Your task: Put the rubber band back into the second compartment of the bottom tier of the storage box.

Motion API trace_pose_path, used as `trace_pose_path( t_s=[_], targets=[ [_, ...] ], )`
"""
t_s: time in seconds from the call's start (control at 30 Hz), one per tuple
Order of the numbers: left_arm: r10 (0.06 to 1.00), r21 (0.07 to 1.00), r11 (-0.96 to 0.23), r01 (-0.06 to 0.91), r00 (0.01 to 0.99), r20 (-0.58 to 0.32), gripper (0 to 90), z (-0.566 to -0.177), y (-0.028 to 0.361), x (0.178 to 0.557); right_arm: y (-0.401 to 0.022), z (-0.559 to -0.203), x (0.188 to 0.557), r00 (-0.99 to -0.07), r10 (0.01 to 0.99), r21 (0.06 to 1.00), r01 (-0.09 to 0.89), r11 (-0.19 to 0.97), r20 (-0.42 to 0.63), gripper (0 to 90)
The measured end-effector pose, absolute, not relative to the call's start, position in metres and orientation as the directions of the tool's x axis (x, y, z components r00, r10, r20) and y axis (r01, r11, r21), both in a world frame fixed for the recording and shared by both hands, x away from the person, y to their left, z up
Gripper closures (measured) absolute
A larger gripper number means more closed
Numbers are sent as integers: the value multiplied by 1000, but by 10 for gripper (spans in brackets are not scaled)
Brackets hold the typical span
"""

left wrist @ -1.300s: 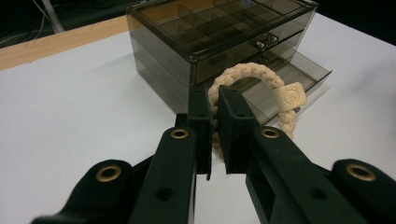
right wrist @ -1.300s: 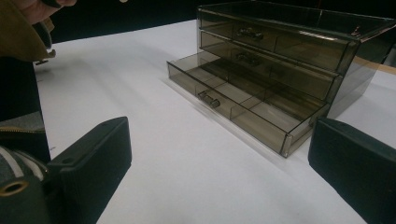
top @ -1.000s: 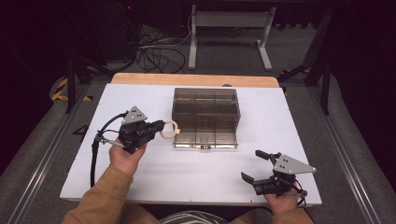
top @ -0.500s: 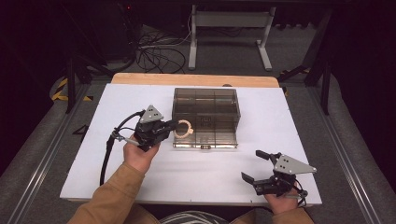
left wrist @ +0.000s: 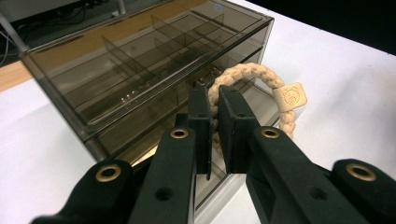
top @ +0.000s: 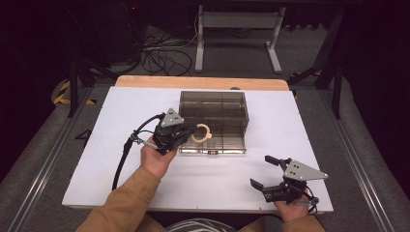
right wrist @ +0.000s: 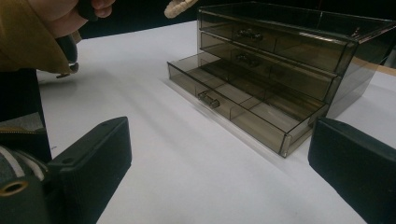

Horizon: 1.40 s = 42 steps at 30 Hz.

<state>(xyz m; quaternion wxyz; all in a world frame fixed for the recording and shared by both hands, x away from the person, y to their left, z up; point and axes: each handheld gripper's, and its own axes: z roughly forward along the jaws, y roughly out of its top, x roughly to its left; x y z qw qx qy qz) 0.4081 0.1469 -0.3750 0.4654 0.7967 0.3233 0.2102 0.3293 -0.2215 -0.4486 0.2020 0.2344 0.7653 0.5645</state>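
Holding a beige braided rope ring (left wrist: 250, 88) over the smoky clear-plastic drawer box (top: 213, 120), the left gripper (top: 186, 134) has its jaws clamped on it.
Bottom drawer (right wrist: 238, 109) pulled out, its compartments bare; right gripper (top: 266, 173), jaws apart, rests well apart from the box.

A white table (top: 145, 101) sits under bright light, the room dark around it. Grey floor (top: 34, 159), tangled cables (top: 159, 55), a metal stand (top: 237, 34) beyond.

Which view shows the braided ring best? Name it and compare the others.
The left gripper view: the braided ring is close, pinched in the left gripper, its tag visible. The high view shows it small over the drawer box; the right gripper view catches just an edge.
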Motion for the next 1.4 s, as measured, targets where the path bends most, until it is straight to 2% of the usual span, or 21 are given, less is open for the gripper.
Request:
trace_pose_path(
  t_s=[0.9,1.4],
  targets=[
    [687,861,-395,320,725,46,837,-396,104,431,-222,-449,330,-811,583,959,130,253,-44,65],
    [689,837,-460,297,714,125,836,-411,105,437,-223,-449,330,-812,582,959,130,251,-42,65]
  ],
)
